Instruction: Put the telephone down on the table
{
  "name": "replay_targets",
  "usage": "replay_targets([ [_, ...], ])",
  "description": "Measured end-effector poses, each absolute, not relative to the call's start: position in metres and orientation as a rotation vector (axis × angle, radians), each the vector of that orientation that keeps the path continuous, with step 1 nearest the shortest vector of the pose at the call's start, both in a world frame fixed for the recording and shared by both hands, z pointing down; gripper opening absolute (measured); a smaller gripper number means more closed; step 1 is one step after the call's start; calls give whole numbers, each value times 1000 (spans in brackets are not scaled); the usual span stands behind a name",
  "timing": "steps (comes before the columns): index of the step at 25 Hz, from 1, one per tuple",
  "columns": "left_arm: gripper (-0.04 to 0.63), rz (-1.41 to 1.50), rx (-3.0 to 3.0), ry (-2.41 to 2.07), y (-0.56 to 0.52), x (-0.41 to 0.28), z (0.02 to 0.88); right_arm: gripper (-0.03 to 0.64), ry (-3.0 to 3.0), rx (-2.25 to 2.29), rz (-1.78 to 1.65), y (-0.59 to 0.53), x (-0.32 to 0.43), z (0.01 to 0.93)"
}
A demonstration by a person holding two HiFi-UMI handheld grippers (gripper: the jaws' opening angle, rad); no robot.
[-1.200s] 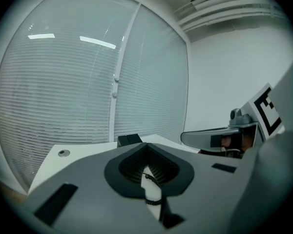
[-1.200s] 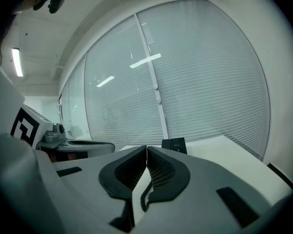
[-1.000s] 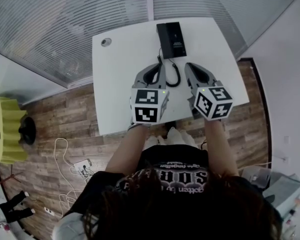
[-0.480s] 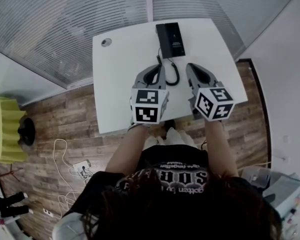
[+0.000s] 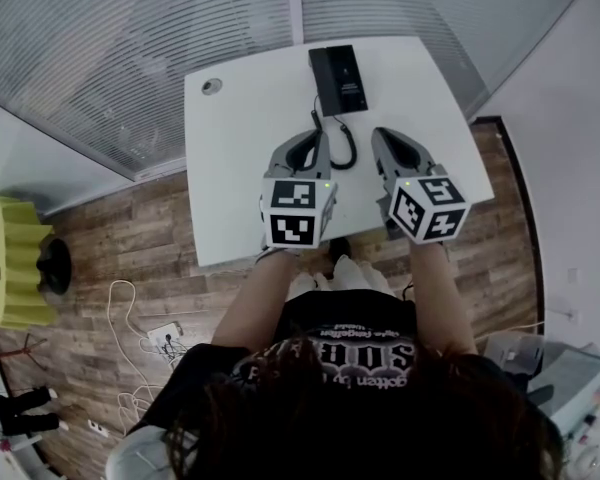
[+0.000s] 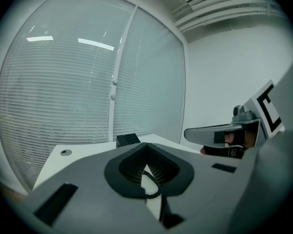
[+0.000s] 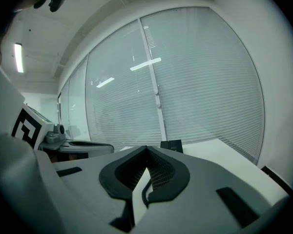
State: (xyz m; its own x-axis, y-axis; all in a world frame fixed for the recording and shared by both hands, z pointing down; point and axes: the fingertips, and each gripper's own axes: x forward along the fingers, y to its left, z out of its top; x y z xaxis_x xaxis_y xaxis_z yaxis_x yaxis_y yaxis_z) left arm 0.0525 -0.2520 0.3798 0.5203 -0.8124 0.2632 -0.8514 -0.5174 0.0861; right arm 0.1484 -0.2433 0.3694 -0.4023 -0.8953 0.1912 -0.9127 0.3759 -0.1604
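Both sets of jaws closed, nothing held. Telephone [image 5: 340, 78] sits at the far edge of the tabletop [image 5: 242, 118], ahead between left gripper [image 5: 323, 134] and right gripper [image 5: 378, 134]. Its long axis points away from me; I judge left marginally nearer.

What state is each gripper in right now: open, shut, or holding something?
Left gripper: shut, holding nothing.
Right gripper: shut, holding nothing.
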Motion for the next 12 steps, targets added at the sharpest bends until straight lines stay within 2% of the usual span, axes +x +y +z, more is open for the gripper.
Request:
replay_targets([
  [12, 2, 276, 2549, -1424, -251, 52, 381, 29, -2540, 1674, 356, -242, 150, 371],
])
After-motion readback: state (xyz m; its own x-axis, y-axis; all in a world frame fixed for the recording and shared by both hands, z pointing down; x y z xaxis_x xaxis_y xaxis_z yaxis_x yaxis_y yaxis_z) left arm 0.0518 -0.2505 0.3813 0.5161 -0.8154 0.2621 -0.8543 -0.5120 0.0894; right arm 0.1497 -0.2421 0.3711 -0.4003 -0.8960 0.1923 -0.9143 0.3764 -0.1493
